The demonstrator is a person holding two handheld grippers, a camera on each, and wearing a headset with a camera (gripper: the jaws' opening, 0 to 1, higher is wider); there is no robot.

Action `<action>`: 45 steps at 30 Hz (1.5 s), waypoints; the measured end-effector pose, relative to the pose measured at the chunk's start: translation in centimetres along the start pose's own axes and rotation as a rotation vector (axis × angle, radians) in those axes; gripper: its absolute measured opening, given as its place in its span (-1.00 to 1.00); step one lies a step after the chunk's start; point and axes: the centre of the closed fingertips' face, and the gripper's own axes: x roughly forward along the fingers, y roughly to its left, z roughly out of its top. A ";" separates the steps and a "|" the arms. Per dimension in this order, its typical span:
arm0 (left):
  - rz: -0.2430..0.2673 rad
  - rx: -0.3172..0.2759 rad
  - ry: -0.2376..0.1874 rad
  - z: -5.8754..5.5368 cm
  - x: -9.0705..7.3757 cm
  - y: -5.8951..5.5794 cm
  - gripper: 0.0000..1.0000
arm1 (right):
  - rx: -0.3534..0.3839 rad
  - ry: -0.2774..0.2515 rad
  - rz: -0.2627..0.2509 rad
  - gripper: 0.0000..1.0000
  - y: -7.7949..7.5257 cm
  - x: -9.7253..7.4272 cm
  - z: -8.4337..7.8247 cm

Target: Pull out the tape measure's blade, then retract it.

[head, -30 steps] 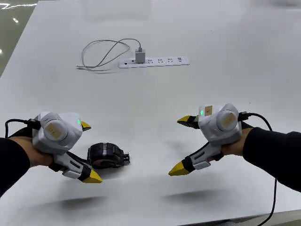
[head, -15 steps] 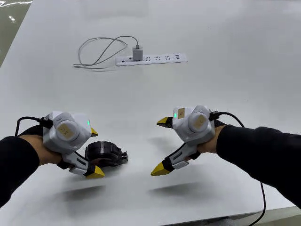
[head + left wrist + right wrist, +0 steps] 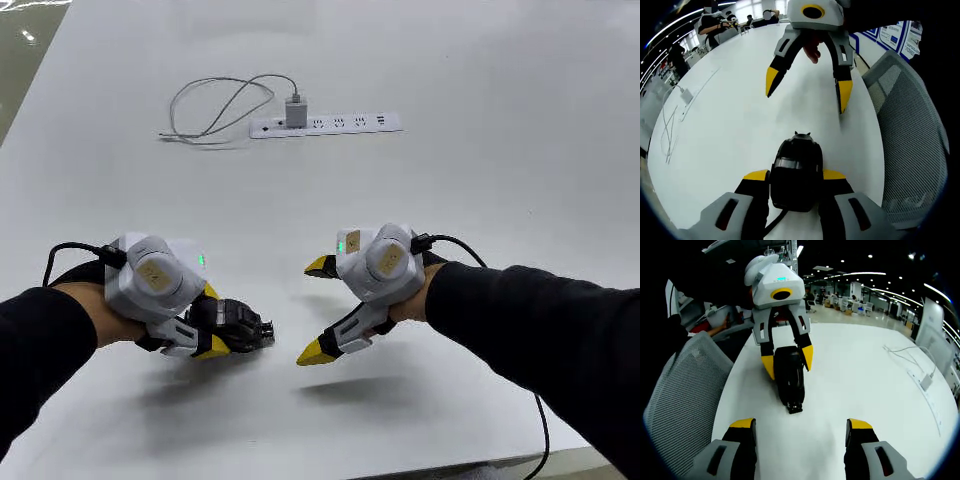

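A black tape measure lies on the white table at the near left, its blade tip facing right. My left gripper has its yellow-tipped jaws closed on the case's two sides; the tape measure sits between them in the left gripper view. My right gripper hovers open just right of the case, its jaws wide apart and empty. From the right gripper view, the tape measure stands ahead with the left gripper clamped on it. The right gripper faces back in the left gripper view.
A white power strip with a plugged charger and looped grey cable lies far back on the table. A mesh office chair stands beside the table edge. The table's near edge runs close below the grippers.
My left gripper moved onto the tape measure and closed on it. My right gripper travelled left toward the case, staying open.
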 end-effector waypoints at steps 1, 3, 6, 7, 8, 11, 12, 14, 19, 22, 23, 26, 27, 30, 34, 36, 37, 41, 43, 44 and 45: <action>0.006 0.000 0.002 0.0 0.0 0.1 -0.34 | 0.000 0.000 0.000 0.37 0.0 0.0 0.0; 0.006 -0.001 0.002 -0.1 0.0 0.1 -0.34 | 0.001 0.000 -0.001 0.34 -0.1 0.1 0.1; 0.003 0.003 -0.005 -0.1 0.0 0.1 -0.35 | -0.013 0.009 0.007 0.30 0.1 0.5 0.1; 0.003 0.002 -0.006 -0.1 0.0 0.1 -0.35 | -0.015 0.012 0.011 0.26 0.2 0.6 0.1; 0.002 0.002 -0.006 -0.1 0.0 0.1 -0.35 | -0.023 0.014 0.017 0.23 0.3 0.8 0.2; 0.004 0.001 -0.002 -0.1 0.0 0.1 -0.35 | -0.037 0.026 0.032 0.12 0.5 1.7 0.3; 0.004 0.003 -0.002 -0.1 0.0 0.1 -0.35 | -0.045 0.031 0.037 0.09 0.5 1.9 0.3; 0.005 -0.001 -0.001 -0.1 0.0 0.1 -0.35 | -0.051 0.038 0.043 0.00 0.5 2.6 0.3; 0.002 -0.005 -0.001 -0.2 0.1 0.2 -0.35 | -0.103 0.077 0.068 -0.27 0.8 3.9 0.1; 0.001 -0.005 0.000 -0.2 0.1 0.2 -0.35 | -0.108 0.079 0.077 -0.37 1.0 4.6 0.5; 0.002 -0.005 0.000 -0.2 0.1 0.2 -0.35 | -0.123 0.087 0.083 -0.41 1.1 4.7 0.4; 0.002 -0.005 -0.003 -0.2 0.2 0.3 -0.35 | -0.127 0.090 0.095 -0.54 1.1 5.2 0.8; 0.002 -0.003 -0.005 -0.2 0.2 0.3 -0.36 | -0.127 0.095 0.099 -0.58 1.2 5.3 0.7; 0.002 -0.003 -0.007 -0.2 0.2 0.3 -0.36 | -0.122 0.113 0.110 -0.66 1.2 5.7 0.5; 0.006 -0.003 -0.003 -0.2 0.3 0.3 -0.36 | -0.118 0.128 0.110 -0.75 1.1 5.9 0.3; 0.008 0.010 -0.004 -0.2 0.3 0.3 -0.36 | -0.071 0.135 0.102 -0.75 1.1 5.9 0.1; 0.011 0.019 -0.004 -0.3 0.3 0.2 -0.36 | -0.045 0.143 0.105 -0.76 1.2 5.9 0.0; 0.015 0.038 0.002 -0.3 0.4 0.2 -0.36 | -0.072 0.153 0.107 -0.76 1.5 6.1 0.0; 0.014 0.040 0.003 -0.3 0.3 0.2 -0.36 | -0.144 0.162 0.104 -0.79 1.3 6.1 -0.1; 0.013 0.040 0.005 -0.3 0.3 0.2 -0.36 | -0.175 0.159 0.100 -0.80 1.3 6.1 -0.1; 0.013 0.041 0.005 -0.3 0.3 0.2 -0.36 | -0.174 0.160 0.101 -0.80 1.4 6.1 -0.1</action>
